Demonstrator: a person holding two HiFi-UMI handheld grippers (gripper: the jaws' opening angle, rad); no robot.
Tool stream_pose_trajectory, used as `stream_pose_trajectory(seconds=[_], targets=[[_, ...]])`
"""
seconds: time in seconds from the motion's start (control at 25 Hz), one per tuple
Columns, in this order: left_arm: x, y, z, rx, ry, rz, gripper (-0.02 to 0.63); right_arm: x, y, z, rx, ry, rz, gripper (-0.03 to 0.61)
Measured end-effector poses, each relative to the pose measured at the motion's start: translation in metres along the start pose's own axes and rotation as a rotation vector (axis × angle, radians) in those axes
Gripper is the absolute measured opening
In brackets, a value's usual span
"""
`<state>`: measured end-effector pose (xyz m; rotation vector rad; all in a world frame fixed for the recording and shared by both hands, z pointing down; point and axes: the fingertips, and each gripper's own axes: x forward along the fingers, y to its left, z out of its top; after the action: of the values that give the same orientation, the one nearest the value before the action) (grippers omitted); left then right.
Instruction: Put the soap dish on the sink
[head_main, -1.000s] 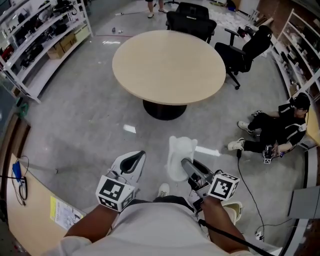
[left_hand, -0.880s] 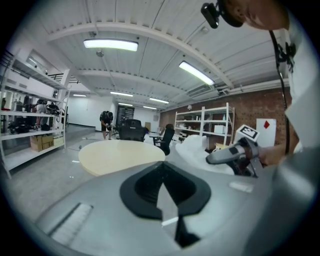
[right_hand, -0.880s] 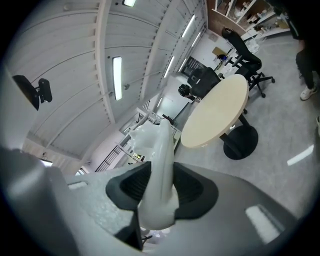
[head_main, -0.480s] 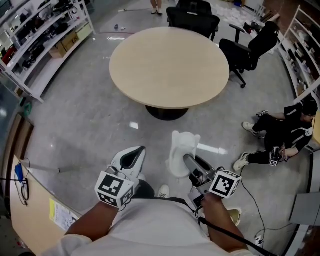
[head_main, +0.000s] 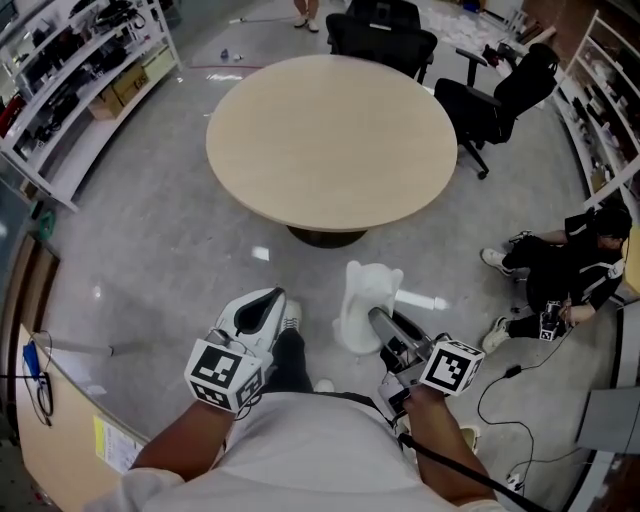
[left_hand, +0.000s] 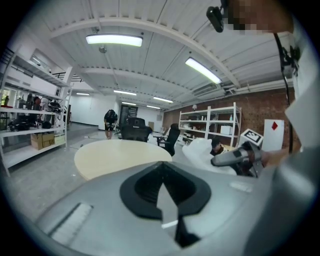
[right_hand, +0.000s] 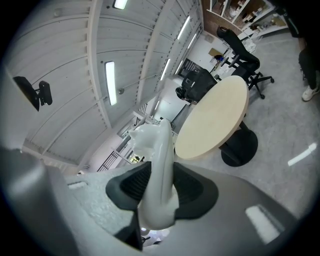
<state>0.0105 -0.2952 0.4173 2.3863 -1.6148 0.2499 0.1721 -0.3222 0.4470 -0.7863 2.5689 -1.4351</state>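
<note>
Right gripper clamped on one edge of the soap dish, held edge-up in the air above the floor short of the round table (no sink in view): white, glossy, curved, probably light, rigid, slick and chippable, so rim grip suits; left gripper closed, empty.

No legible text, label, brand or number.

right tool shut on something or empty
Shut on the soap dish: in the right gripper view the right tool clamps the white dish from both sides.
</note>
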Motion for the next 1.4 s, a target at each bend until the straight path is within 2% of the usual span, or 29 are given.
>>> stream_pose_trajectory(seconds=[0.32, 0.52, 0.92, 1.2, 1.4], targets=[[0.041, 0.039, 0.016, -0.002, 0.011, -0.005, 0.008, 0.041, -0.015, 0.036, 0.01, -0.001, -0.024, 0.141], [0.056, 0.059, 0.013, -0.018, 0.044, -0.023, 0.008, 0.065, -0.018, 0.053, 0.004, 0.0, -0.042, 0.141], [0.123, 0.131, 0.034, 0.0, 0.071, -0.116, 0.008, 0.151, -0.036, 0.092, 0.035, 0.008, -0.107, 0.141], [0.161, 0.175, 0.043, 0.018, 0.078, -0.173, 0.008, 0.216, -0.065, 0.114, 0.086, 0.028, -0.138, 0.141], [0.182, 0.189, 0.034, -0.007, 0.106, -0.182, 0.008, 0.244, -0.112, 0.113, 0.111, 0.082, -0.215, 0.141]])
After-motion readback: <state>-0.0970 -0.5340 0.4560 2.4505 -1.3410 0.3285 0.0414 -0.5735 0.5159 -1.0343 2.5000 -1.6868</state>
